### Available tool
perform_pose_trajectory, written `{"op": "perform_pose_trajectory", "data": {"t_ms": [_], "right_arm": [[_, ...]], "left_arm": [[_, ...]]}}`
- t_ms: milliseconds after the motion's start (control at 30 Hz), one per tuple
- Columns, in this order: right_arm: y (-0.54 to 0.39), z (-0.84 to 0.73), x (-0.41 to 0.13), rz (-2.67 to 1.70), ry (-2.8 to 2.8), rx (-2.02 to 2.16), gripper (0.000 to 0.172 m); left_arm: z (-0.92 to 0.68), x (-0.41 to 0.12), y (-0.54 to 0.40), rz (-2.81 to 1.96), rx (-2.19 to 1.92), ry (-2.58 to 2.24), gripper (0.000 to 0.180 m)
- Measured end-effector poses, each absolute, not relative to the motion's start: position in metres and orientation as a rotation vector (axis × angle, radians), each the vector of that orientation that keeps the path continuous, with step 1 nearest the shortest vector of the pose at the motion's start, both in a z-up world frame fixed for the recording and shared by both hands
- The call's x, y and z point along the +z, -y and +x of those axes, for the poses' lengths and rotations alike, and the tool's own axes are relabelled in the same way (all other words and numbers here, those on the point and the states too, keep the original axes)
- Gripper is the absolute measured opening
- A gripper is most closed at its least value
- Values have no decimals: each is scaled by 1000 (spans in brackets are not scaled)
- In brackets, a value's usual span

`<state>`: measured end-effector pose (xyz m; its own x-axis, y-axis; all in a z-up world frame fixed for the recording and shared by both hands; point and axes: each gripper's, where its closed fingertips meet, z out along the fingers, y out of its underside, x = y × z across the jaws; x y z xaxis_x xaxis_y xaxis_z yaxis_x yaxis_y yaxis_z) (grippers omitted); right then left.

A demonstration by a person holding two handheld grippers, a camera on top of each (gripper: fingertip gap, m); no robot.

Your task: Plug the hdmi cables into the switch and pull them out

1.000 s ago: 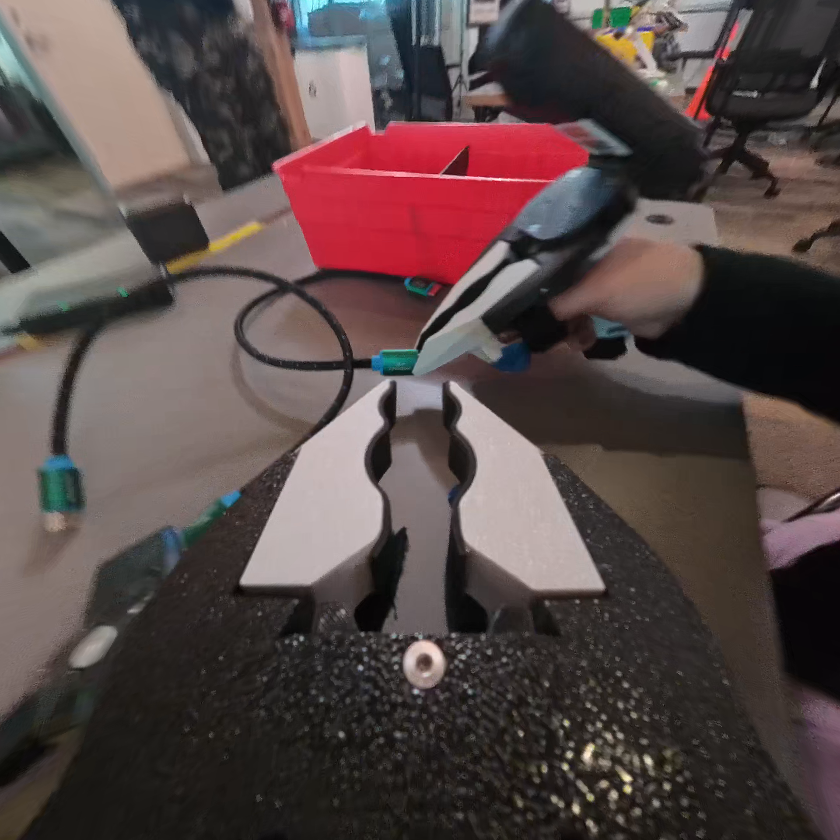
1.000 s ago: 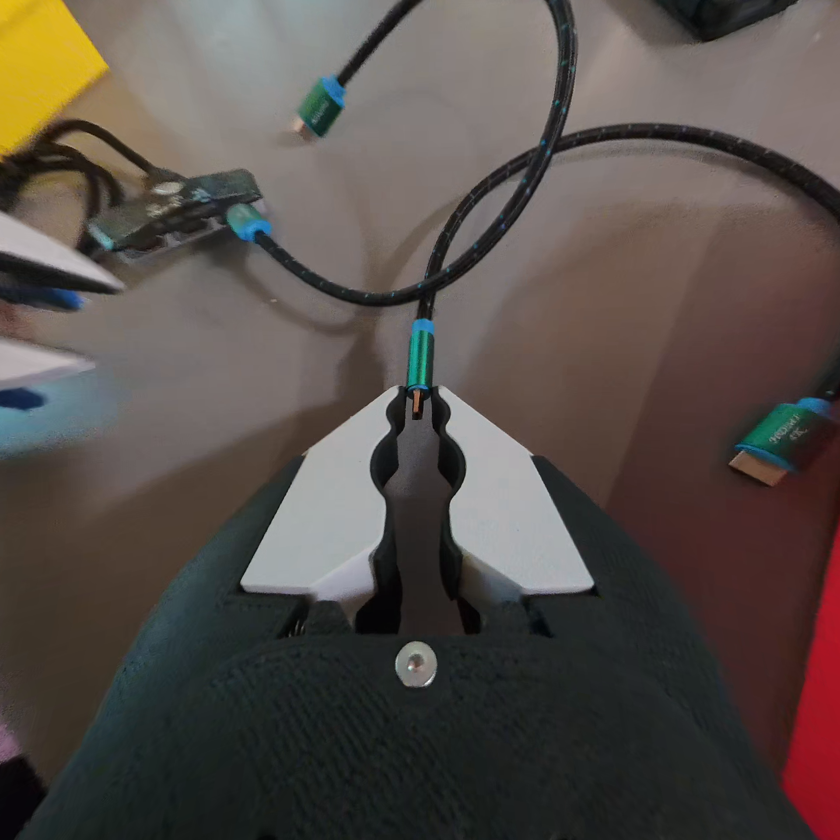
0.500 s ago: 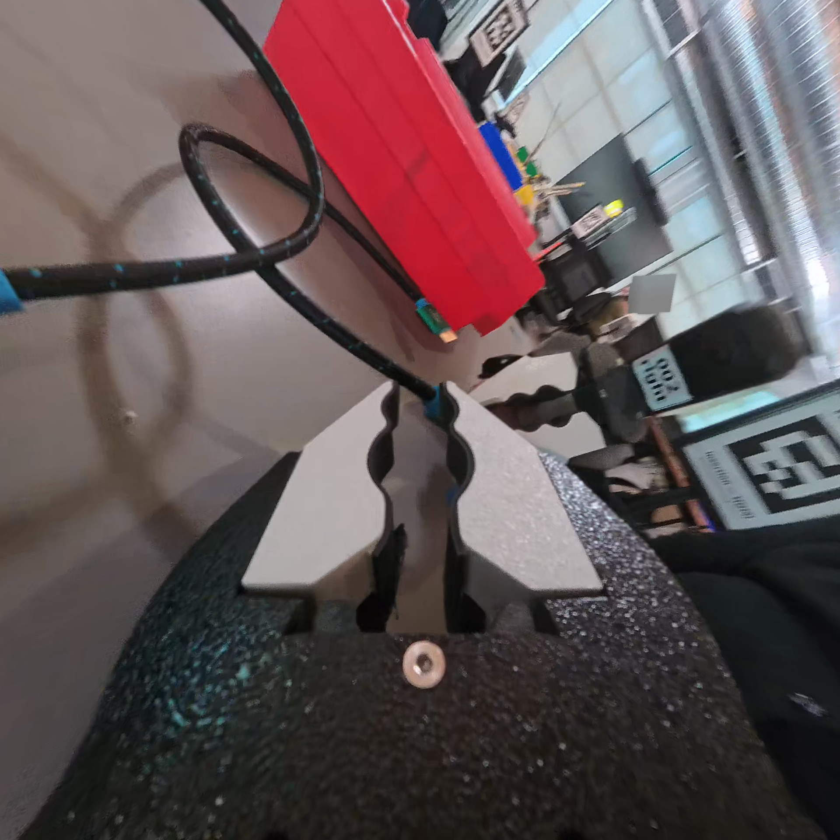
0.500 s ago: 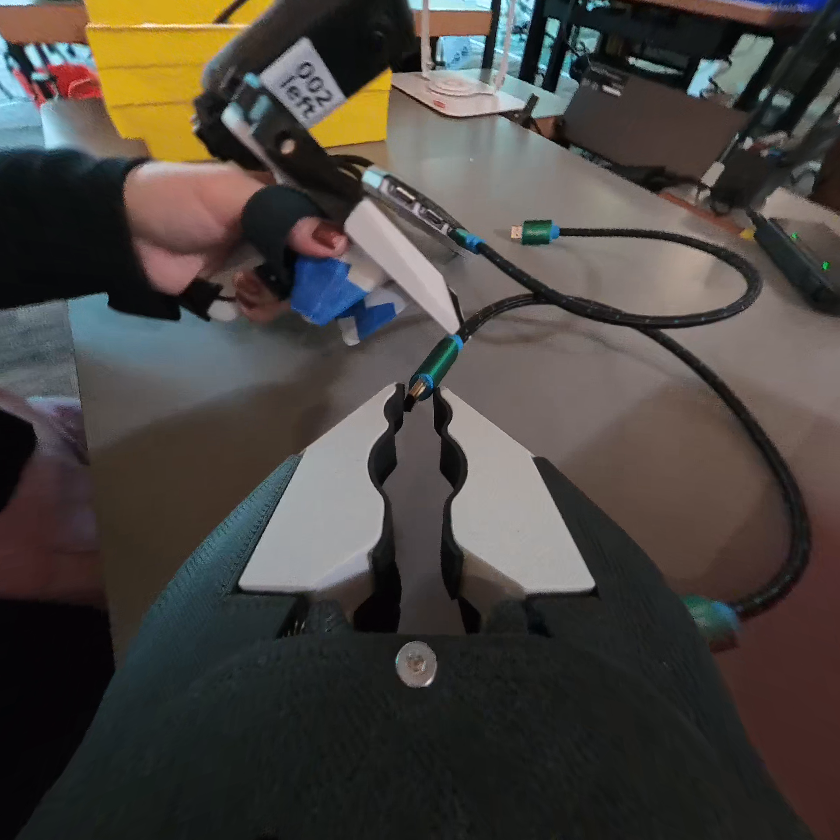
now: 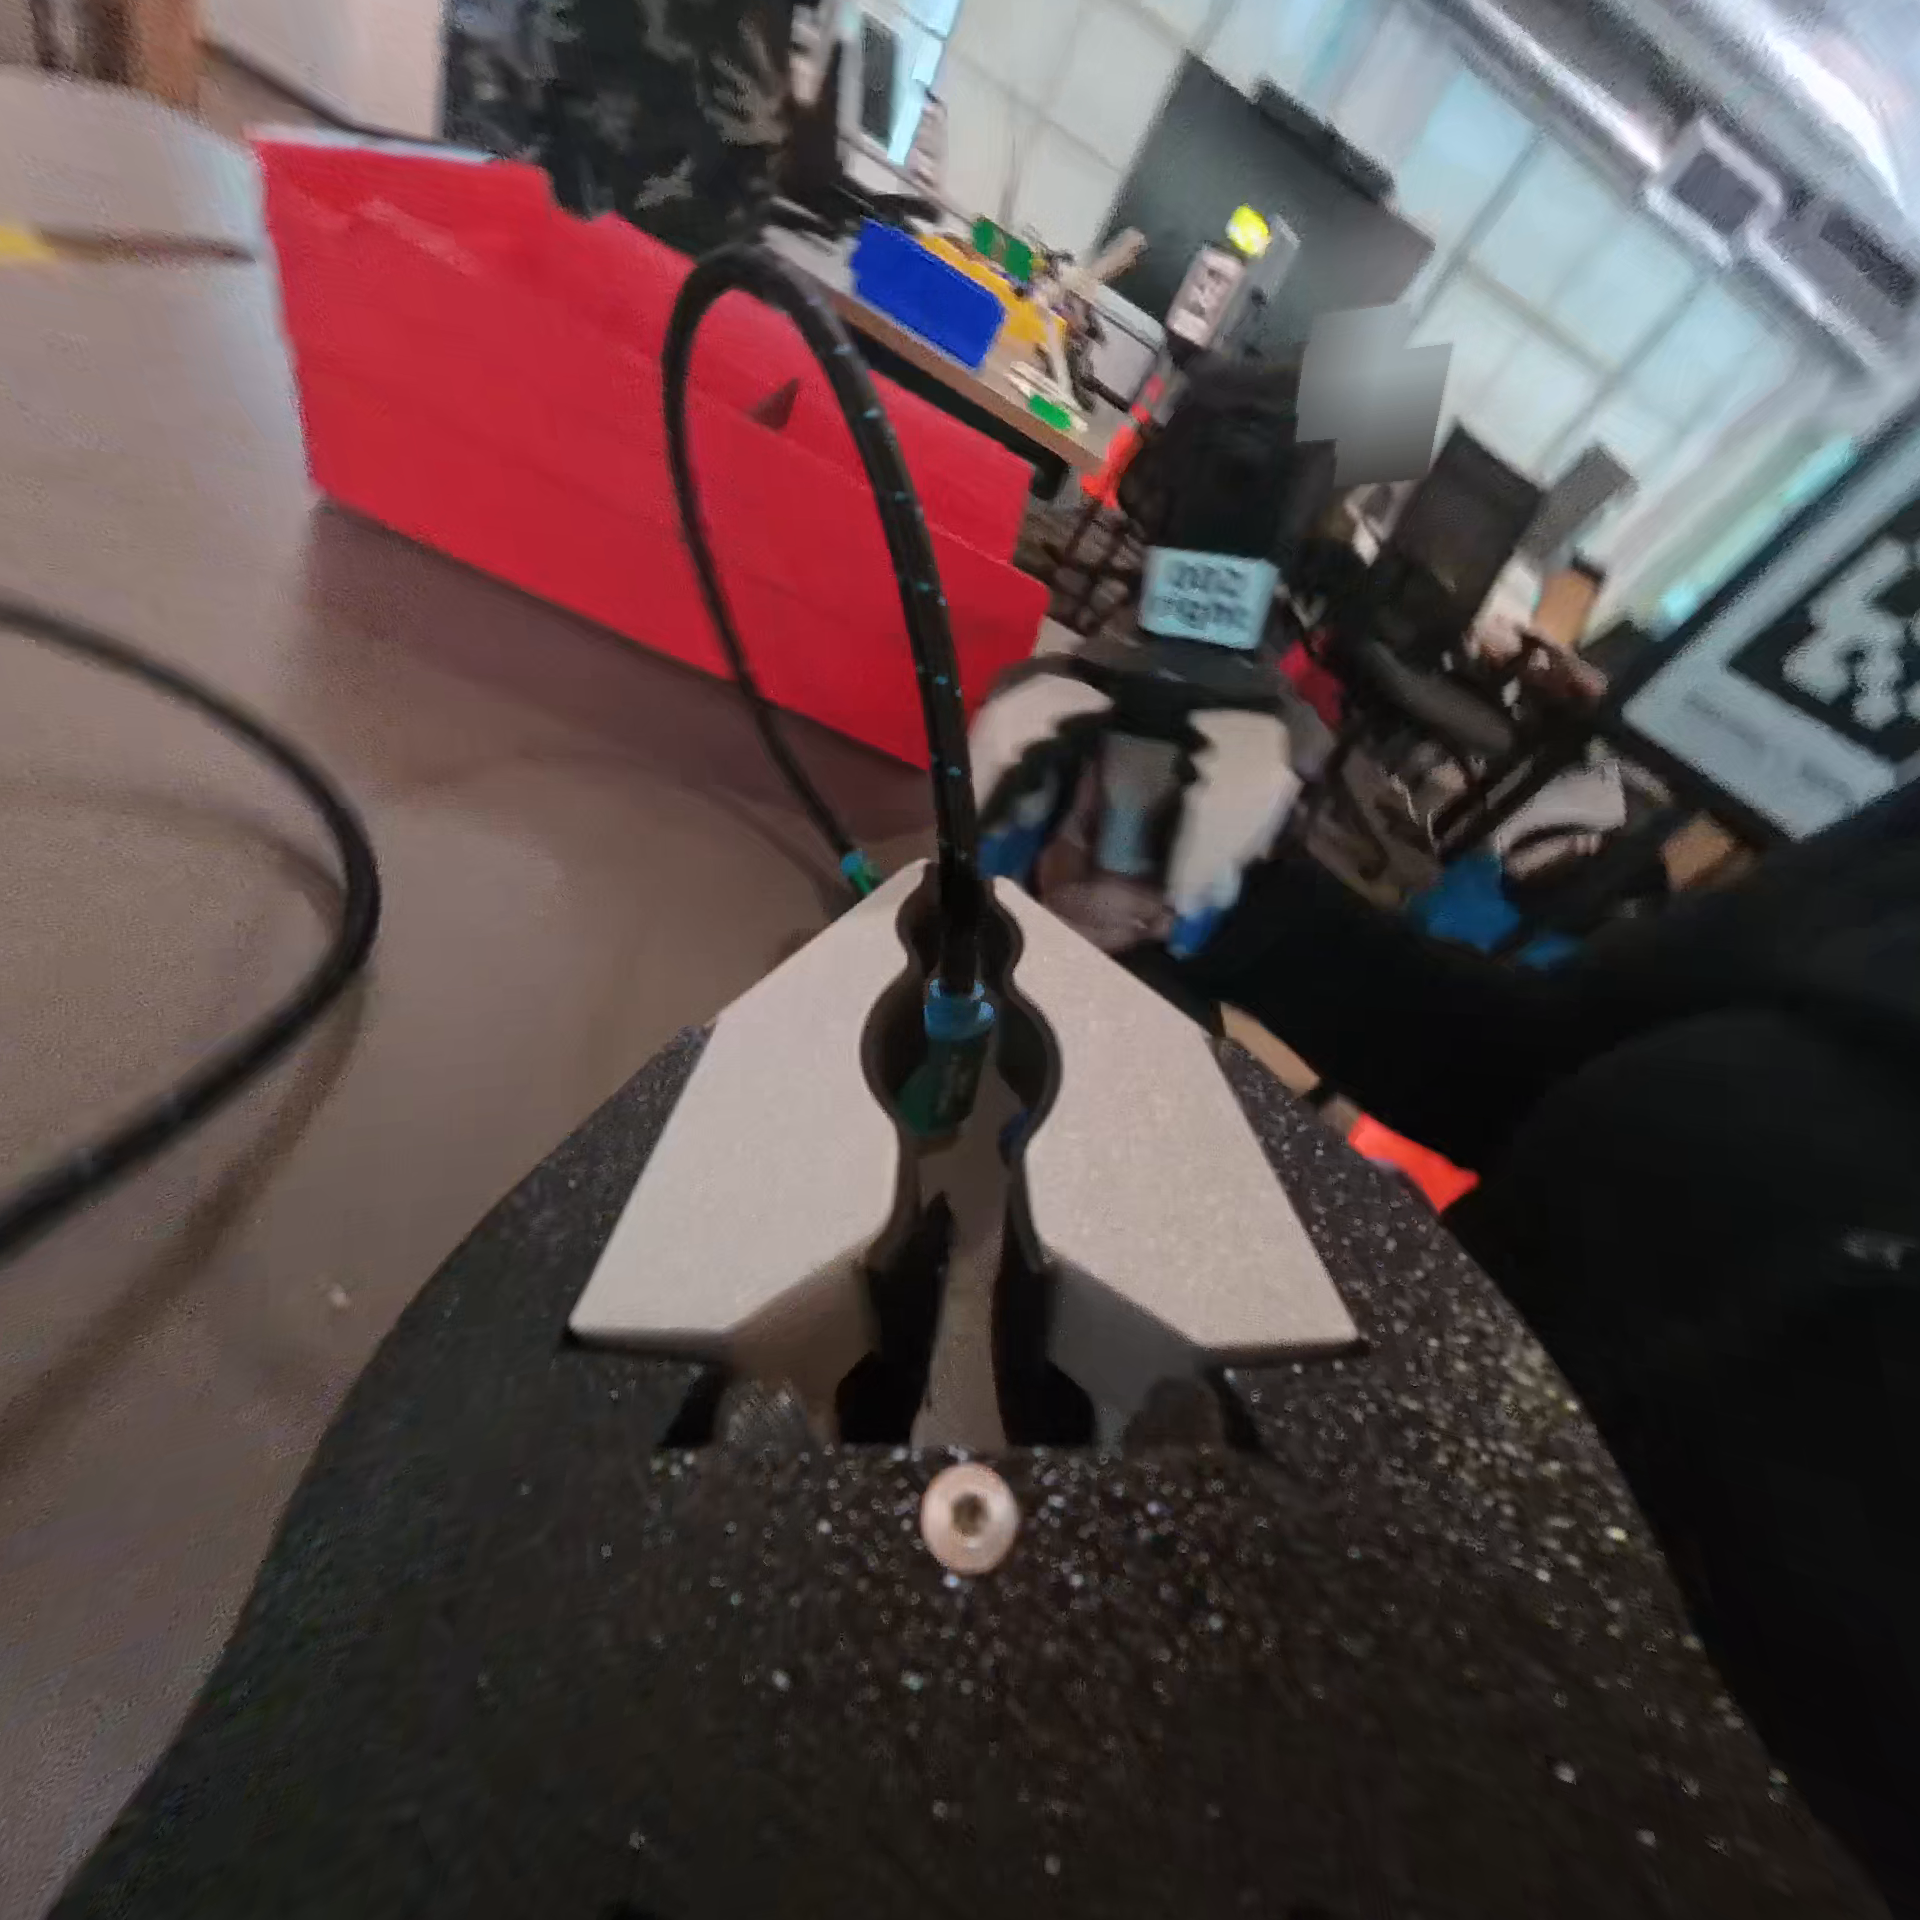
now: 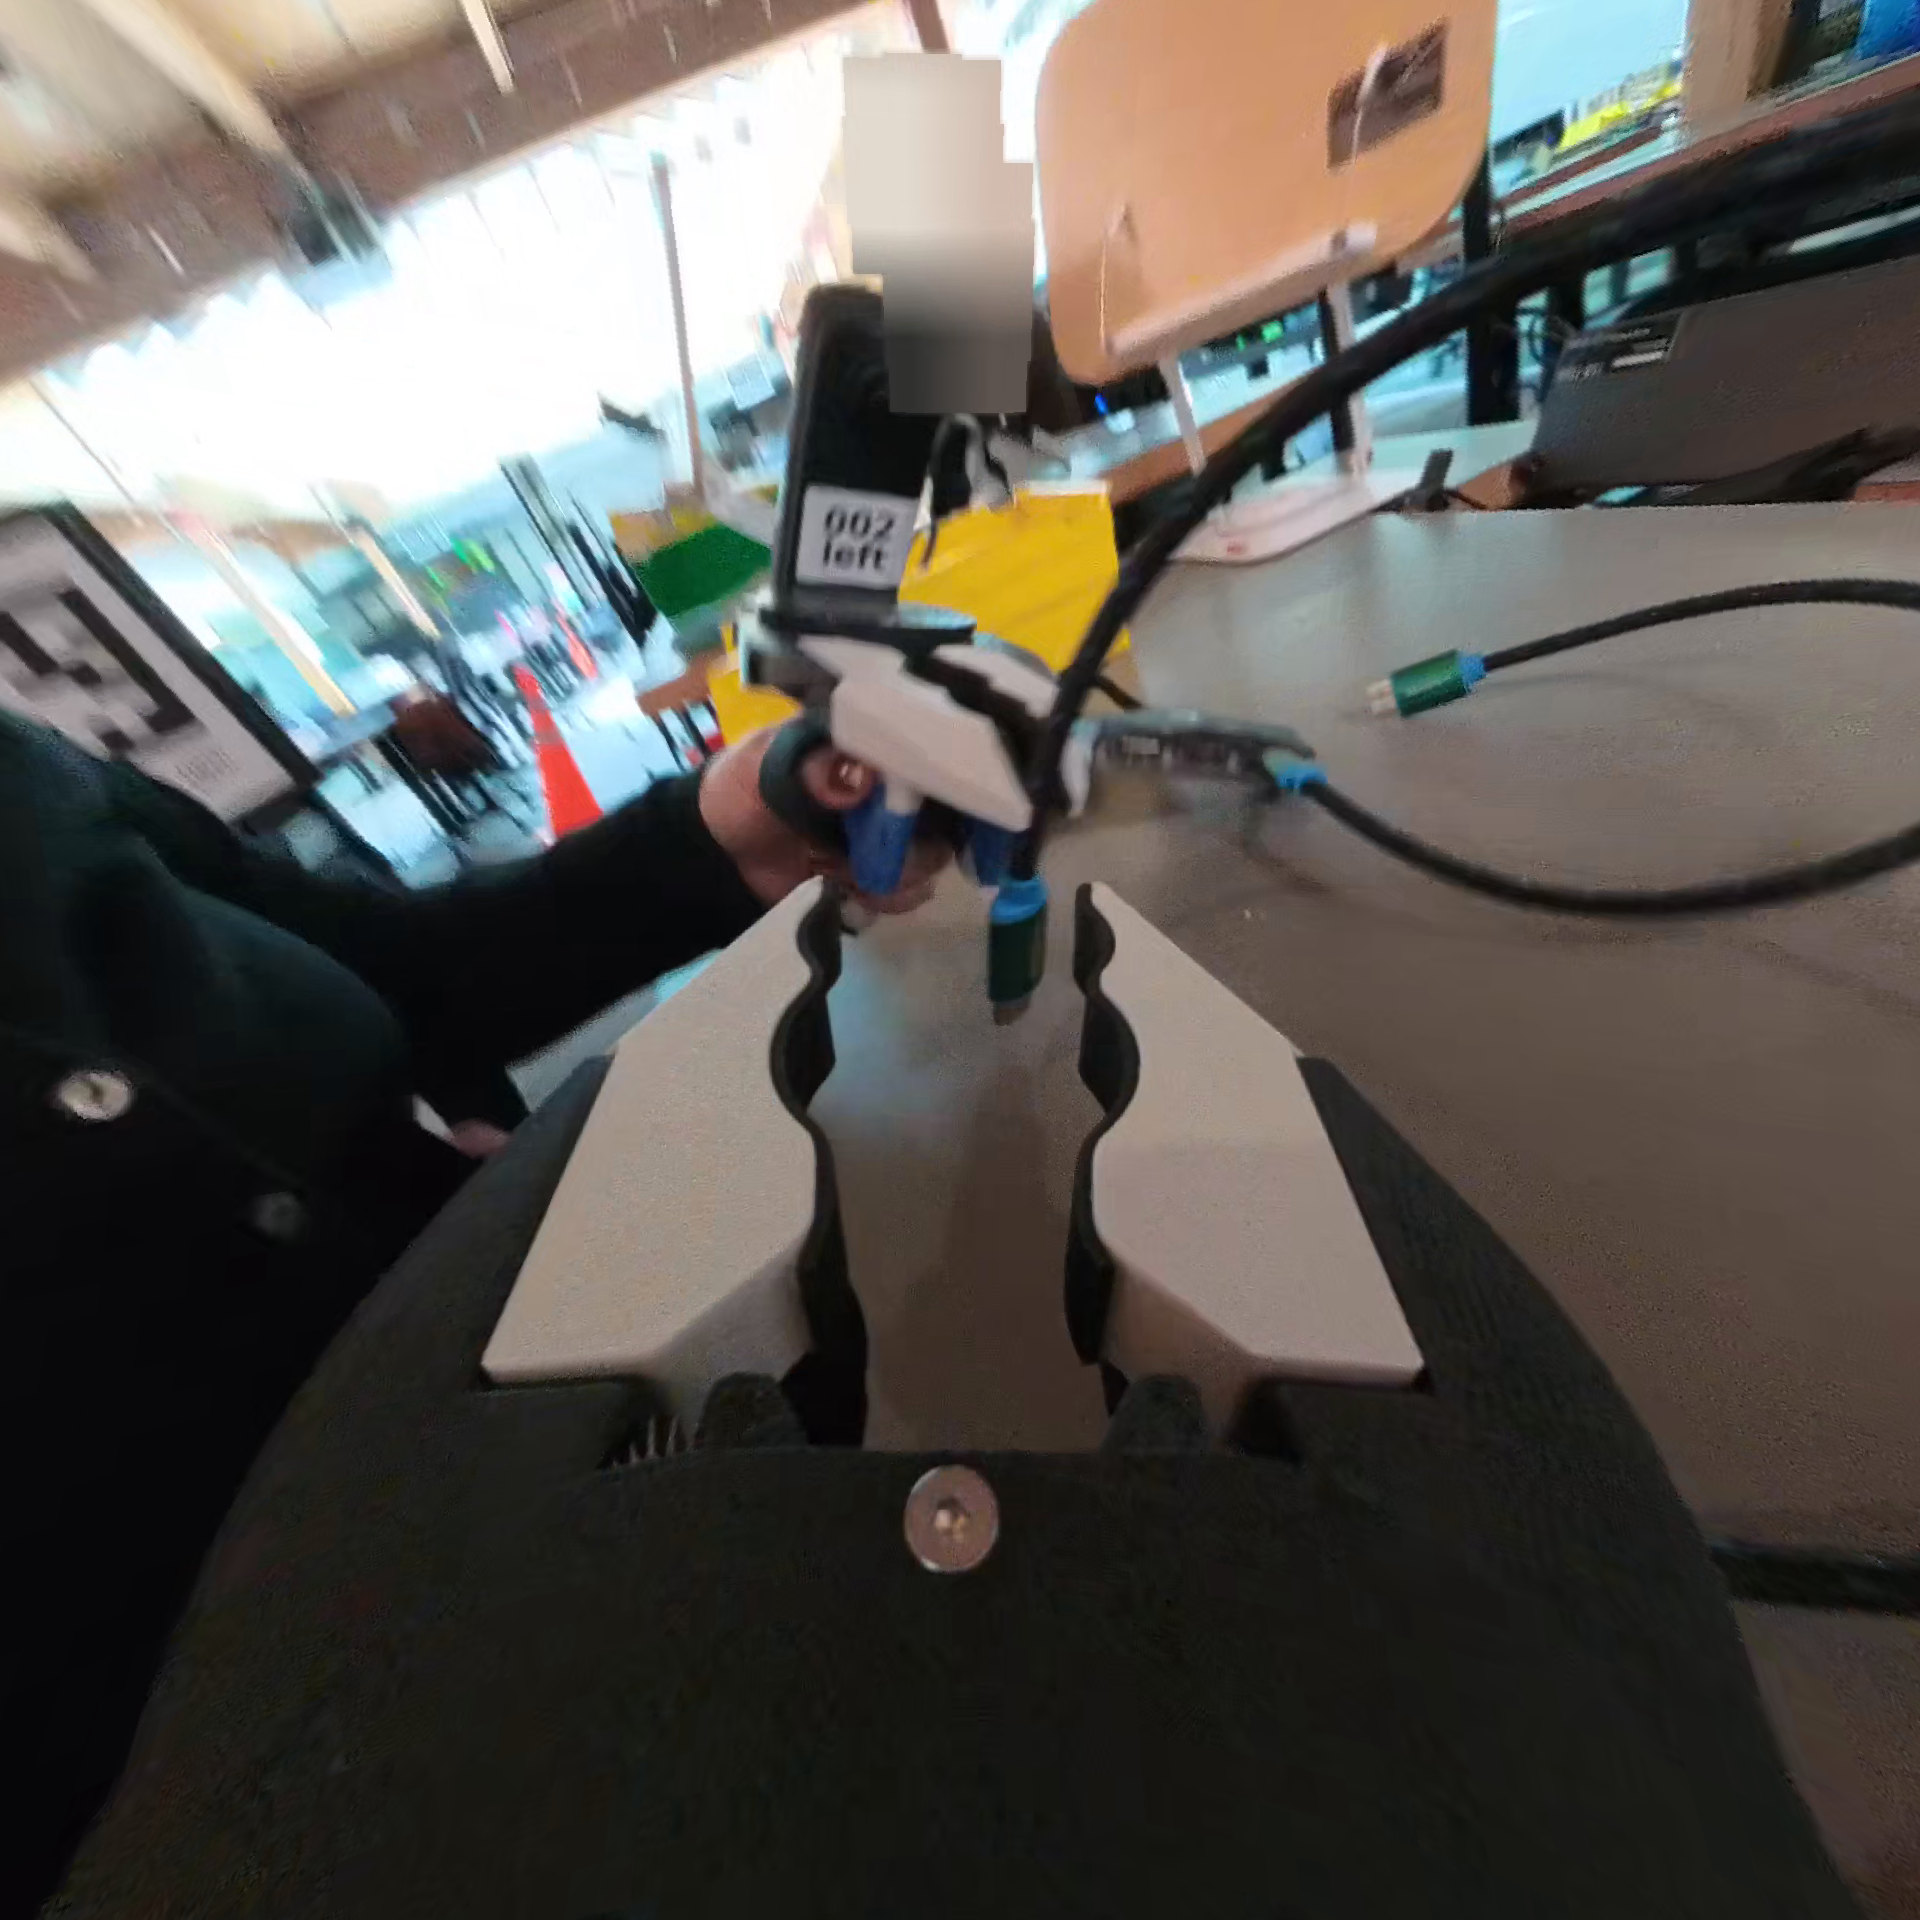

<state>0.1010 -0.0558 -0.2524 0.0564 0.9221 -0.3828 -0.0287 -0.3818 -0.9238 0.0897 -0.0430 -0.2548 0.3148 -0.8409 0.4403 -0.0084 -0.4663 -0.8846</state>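
Black cable (image 5: 914,582) flecked blue; green plug (image 6: 1016,951), blue collar; red bin (image 5: 540,416); yellow bin (image 6: 1029,582).

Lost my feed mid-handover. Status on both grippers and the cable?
Left gripper shut on the black cable, green plug hanging below. Right gripper open, empty, plug between its fingers untouched. Switch on the table, one cable plugged in. Nothing blocking.

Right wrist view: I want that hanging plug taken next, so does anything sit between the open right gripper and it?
Nothing visible does. The green plug hangs from the left gripper, between the open right gripper's fingertips, untouched.
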Motion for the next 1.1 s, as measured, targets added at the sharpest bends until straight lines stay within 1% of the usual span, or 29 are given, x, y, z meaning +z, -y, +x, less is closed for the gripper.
{"op": "perform_pose_trajectory", "data": {"t_ms": [100, 200, 267, 333, 433, 467, 500, 533, 567, 633, 667, 733, 833, 933, 1100], "right_arm": [[41, 99, -243, -1490, 904, 1464, 38], [50, 88, -222, -1412, 906, 1649, 29], [56, 83, -217, -1352, 943, 1682, 24], [61, 79, -211, -1282, 968, 1699, 5], [54, 76, -209, -1279, 938, 1642, 4], [49, 75, -208, -1284, 915, 1609, 4], [44, 74, -206, -1294, 884, 1574, 4], [38, 74, -204, -1303, 849, 1546, 4], [33, 74, -201, -1309, 814, 1531, 4], [26, 73, -195, -1316, 755, 1518, 4], [23, 73, -193, -1321, 728, 1516, 4], [21, 71, -188, -1319, 695, 1531, 4], [22, 67, -182, -1304, 675, 1556, 4], [23, 65, -176, -1283, 666, 1576, 4], [18, 61, -168, -1250, 628, 1547, 5]], "left_arm": [[95, -242, 58, -1659, -1265, -968, 4], [100, -238, 70, -1599, -1315, -1092, 4], [101, -235, 74, -1578, -1376, -1104, 5], [99, -234, 72, -1569, -1433, -1076, 5], [93, -229, 63, -1542, -1436, -963, 5], [89, -227, 60, -1530, -1404, -934, 10], [85, -229, 56, -1542, -1340, -912, 35], [82, -233, 51, -1562, -1227, -907, 54], [79, -237, 46, -1565, -1065, -921, 62], [68, -239, 36, -1503, -660, -944, 67], [61, -235, 31, -1455, -467, -935, 66], [53, -226, 30, -1371, -230, -926, 47], [49, -223, 28, -1358, -145, -914, 37], [48, -225, 29, -1334, -110, -942, 16], [42, -214, 27, -1341, -131, -851, 15]]}}
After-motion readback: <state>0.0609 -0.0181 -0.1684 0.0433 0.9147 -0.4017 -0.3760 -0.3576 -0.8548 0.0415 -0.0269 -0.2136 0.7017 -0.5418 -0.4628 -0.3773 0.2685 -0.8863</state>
